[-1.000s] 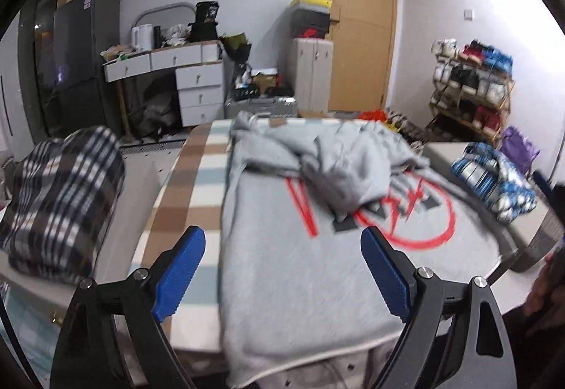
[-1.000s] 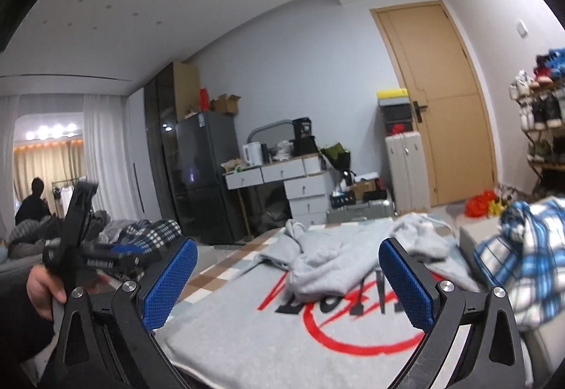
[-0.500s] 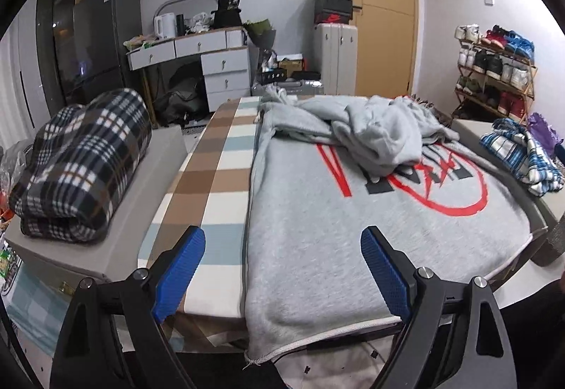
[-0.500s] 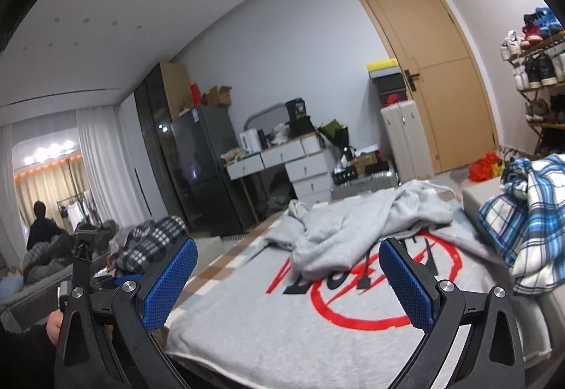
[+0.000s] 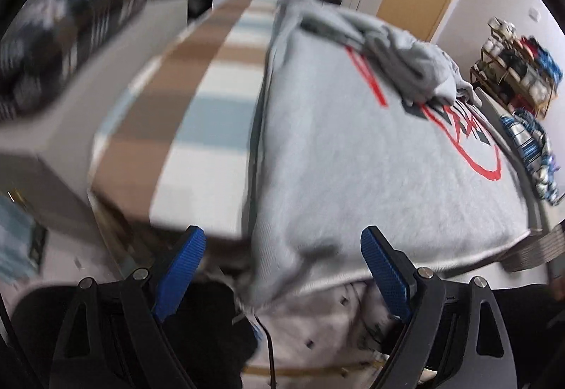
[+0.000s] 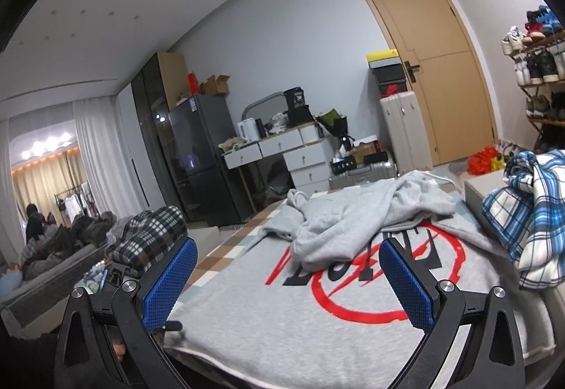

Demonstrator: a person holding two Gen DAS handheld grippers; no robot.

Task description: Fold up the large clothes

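Striped table point(image 5: 197, 127), grey sweatshirt point(image 5: 370, 177) hem corner between spread left fingers point(image 5: 385, 269), ungripped

surface: striped table point(image 5: 197, 113) | on it: grey sweatshirt point(image 5: 353, 159), spread flat

We see the sweatshirt point(image 6: 317, 311) spread on the bench point(image 5: 197, 127), its sleeves bunched at the far end, a checked shirt point(image 6: 529, 212) to its right, a plaid blanket point(image 6: 148, 237) left.

Bunched sleeves point(image 6: 367, 212) and plaid shirt point(image 6: 529, 212) crowd sweatshirt point(image 6: 282, 318).
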